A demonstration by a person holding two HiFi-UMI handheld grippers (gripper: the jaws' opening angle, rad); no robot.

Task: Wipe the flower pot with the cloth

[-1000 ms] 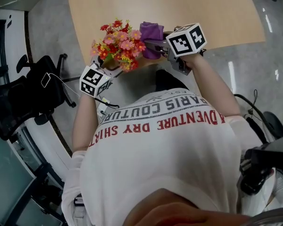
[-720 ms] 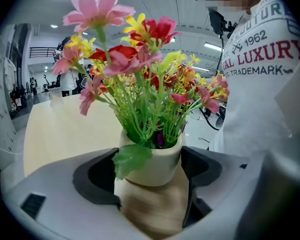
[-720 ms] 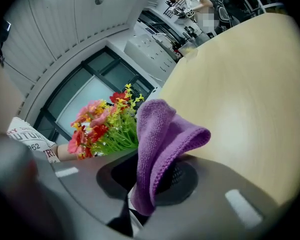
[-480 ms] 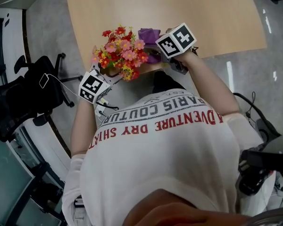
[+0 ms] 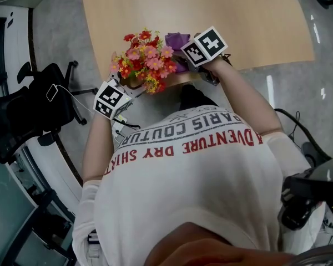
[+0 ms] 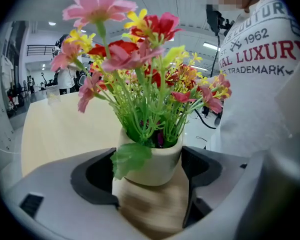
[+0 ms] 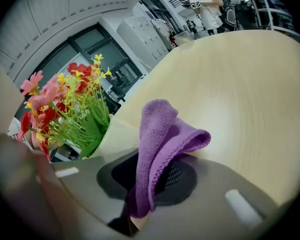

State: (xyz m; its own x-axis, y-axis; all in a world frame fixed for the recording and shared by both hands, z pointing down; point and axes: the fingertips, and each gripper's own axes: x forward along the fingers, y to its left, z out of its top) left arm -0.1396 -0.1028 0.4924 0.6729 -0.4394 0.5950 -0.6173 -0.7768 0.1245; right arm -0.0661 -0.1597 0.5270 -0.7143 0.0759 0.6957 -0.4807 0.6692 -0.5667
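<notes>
Left fingers [image 6: 202, 170] clamp pot [image 6: 152, 166] at table [image 5: 238, 15] near edge, unmoved. Right fingers [image 7: 180, 179] pinch cloth [image 7: 162, 139]. They have dropped and swung in beside flowers [image 5: 147, 60] over the last second, so a wipe stroke looks about to land. Head view: flowers hide pot. Cloth-to-pot contact unclear in every view. Pot base cut off in left gripper view.
</notes>
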